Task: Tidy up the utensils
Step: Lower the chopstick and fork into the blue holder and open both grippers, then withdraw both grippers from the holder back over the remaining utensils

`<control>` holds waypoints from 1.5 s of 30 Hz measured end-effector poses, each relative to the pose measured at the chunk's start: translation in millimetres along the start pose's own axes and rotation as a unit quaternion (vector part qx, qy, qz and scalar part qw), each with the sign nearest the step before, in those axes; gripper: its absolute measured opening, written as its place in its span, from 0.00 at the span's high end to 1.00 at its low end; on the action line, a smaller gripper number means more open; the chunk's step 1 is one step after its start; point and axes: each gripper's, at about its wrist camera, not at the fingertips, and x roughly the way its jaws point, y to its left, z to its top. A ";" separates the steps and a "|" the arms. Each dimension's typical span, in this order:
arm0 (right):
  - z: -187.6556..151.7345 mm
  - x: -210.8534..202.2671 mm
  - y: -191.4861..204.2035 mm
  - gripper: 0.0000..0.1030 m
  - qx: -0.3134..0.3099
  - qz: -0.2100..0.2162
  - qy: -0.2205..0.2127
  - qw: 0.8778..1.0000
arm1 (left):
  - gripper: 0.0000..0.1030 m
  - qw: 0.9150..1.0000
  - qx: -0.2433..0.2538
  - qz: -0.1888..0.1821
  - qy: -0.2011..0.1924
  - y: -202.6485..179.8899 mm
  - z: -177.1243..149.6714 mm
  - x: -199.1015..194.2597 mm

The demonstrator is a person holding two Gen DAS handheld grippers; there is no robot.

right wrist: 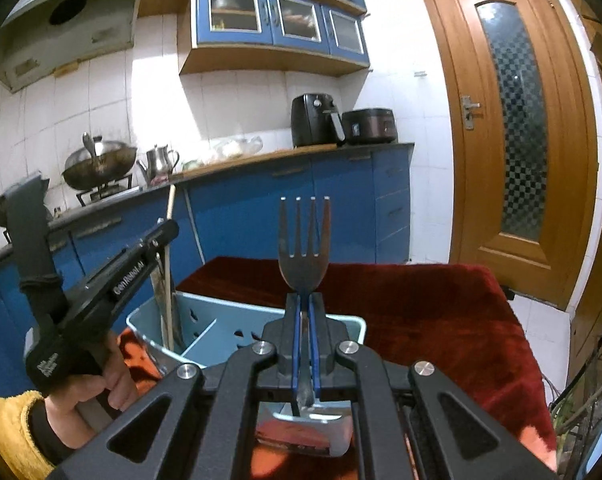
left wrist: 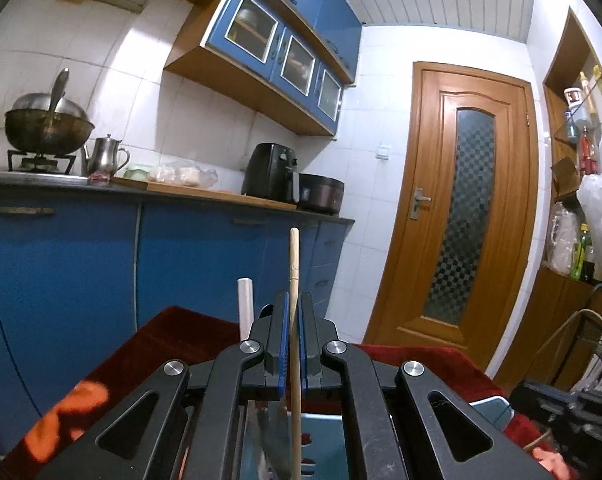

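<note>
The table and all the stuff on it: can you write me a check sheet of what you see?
Surface: table under a red cloth.
Job's things: light blue holder with dividers on the cloth; a chopstick and a fork, both held; a knife and a white stick stand in the holder.
Clutter: nothing seen on the cloth.
Grippers: left gripper shut on the chopstick, over the holder; right gripper shut on the fork, tines up.
Cables: some at the right edge.
Surroundings: blue cabinets, wok, kettle, air fryer, wooden door.
</note>
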 end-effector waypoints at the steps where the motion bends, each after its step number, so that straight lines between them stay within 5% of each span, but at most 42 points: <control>1: -1.5 1.5 1.1 0.94 -0.003 0.001 0.007 1.000 | 0.96 1.000 -0.002 0.000 -0.001 0.8 -0.2 -1.7; 7: -4.1 -2.9 7.4 0.94 -0.015 0.011 0.014 1.000 | 0.96 1.000 0.002 -0.008 0.001 3.3 -3.4 -13.7; 9: -3.7 -6.1 8.2 0.85 -0.009 0.017 0.012 1.000 | 0.96 1.000 0.005 -0.013 0.006 5.7 -5.2 -19.3; 24: 4.2 -54.8 13.7 0.74 0.022 0.015 -0.028 0.999 | 0.90 0.991 -0.023 -0.067 0.117 17.3 -7.5 -43.2; 45: -40.8 -97.4 25.7 0.74 0.079 0.001 0.068 0.995 | 0.90 0.981 0.033 -0.057 0.184 17.6 0.7 -118.3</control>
